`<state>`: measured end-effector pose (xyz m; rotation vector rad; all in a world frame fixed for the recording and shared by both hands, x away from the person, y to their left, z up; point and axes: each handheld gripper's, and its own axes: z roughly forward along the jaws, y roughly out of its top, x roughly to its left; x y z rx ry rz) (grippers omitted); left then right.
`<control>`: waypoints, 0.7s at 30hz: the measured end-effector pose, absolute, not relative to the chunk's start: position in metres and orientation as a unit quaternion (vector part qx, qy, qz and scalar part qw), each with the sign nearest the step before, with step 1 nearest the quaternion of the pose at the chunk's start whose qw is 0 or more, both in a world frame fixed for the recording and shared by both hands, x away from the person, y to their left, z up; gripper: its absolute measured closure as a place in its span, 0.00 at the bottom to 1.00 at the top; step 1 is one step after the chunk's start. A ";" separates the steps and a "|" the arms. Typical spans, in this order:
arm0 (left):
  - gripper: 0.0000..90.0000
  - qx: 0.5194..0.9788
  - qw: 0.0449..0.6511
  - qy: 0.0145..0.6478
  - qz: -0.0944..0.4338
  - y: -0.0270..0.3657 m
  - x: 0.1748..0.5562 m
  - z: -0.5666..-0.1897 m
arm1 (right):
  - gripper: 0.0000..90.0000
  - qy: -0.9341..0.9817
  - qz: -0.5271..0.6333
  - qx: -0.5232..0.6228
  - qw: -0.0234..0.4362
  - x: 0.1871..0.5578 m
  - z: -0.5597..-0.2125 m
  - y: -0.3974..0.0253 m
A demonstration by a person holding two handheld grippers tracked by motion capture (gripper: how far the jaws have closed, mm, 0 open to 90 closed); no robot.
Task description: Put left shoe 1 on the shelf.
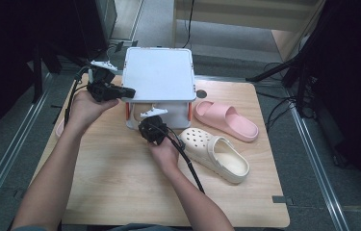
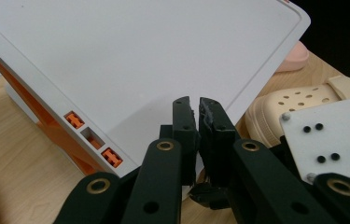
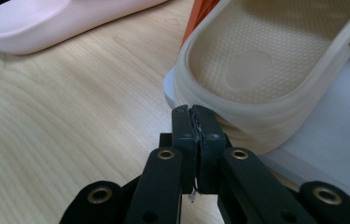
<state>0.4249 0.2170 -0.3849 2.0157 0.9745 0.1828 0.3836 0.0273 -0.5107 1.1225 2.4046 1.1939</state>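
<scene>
Right now: both grippers at the white shoe rack (image 1: 158,73); beige clog (image 3: 275,70) sits on its lower shelf, touching the right gripper (image 3: 194,112) tips.

Clog looks like soft foam: light, bendy, a bit slick, so I'd pinch the heel rim or strap, not the rounded side. Right gripper jaws closed, nothing between them, nose against the clog's sole edge. Left gripper (image 2: 194,105) nearly closed, a sliver of gap, empty, hovering over the rack's top panel. Beyond the right gripper, 2nd beige clog (image 1: 215,154) and pink slide (image 1: 226,120) lie on the table (image 1: 120,183). Orange rack post (image 3: 200,16) just past the clog could block a sideways pull.
</scene>
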 end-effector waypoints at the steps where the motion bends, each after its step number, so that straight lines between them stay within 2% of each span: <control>1: 0.95 0.809 0.433 0.391 0.073 0.217 0.425 -0.385 | 1.00 0.821 0.406 0.383 0.121 0.385 -0.511 0.028; 10: 0.94 0.809 0.433 0.390 0.074 0.217 0.425 -0.385 | 0.98 0.820 0.409 0.383 0.115 0.388 -0.512 0.031; 15: 0.92 0.806 0.433 0.397 0.073 0.216 0.425 -0.384 | 0.99 0.815 0.428 0.381 0.087 0.379 -0.504 0.025; 21: 0.82 0.800 0.440 0.400 0.075 0.217 0.421 -0.379 | 0.94 0.824 0.432 0.357 0.080 0.363 -0.494 0.017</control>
